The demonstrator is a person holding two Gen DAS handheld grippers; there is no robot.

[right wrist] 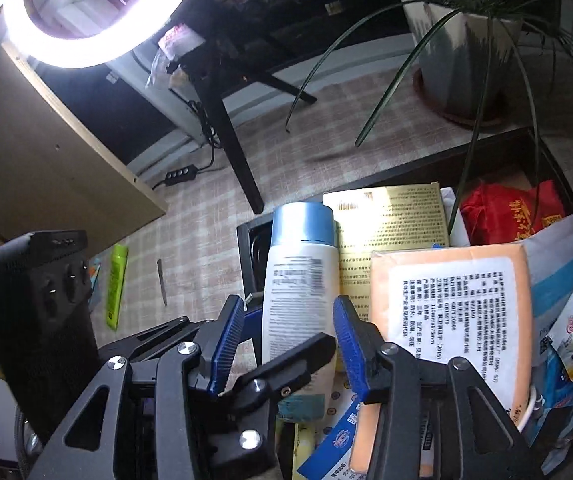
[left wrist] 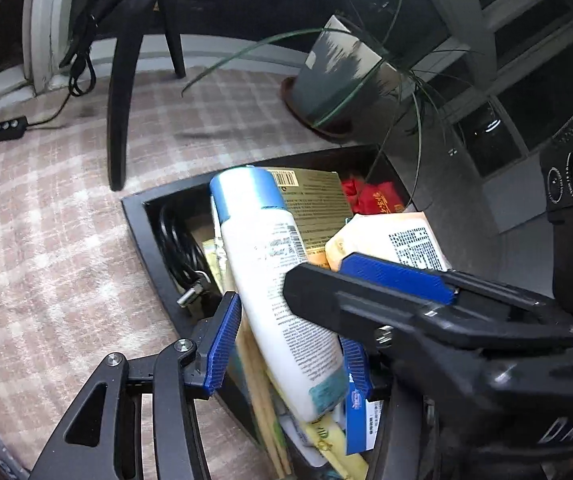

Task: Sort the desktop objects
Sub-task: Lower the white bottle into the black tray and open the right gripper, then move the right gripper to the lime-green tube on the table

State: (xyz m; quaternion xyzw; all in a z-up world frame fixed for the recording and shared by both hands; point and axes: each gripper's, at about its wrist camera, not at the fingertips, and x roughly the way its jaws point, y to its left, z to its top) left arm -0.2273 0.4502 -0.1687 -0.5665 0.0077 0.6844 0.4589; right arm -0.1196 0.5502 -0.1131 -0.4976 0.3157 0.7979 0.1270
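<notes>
Bottle [left wrist: 270, 280] label blurred — its base hidden among packets.

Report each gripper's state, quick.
Left gripper: closed on the white bottle.
Right gripper: open, jaws either side of the same bottle, not clamping it.

A white plastic bottle with a pale blue cap [left wrist: 264, 280] stands tilted in the black open-topped box [left wrist: 134, 216], cap end up, its printed label facing out. Just beside the bottle, a flat gold printed carton [left wrist: 310, 208] leans behind its cap. A peach-coloured soft pack with a white label [right wrist: 446, 304] lies on the far side of the bottle from the box's near wall. A red foil packet [right wrist: 514, 212] sits deeper in the box, beyond the carton.
</notes>
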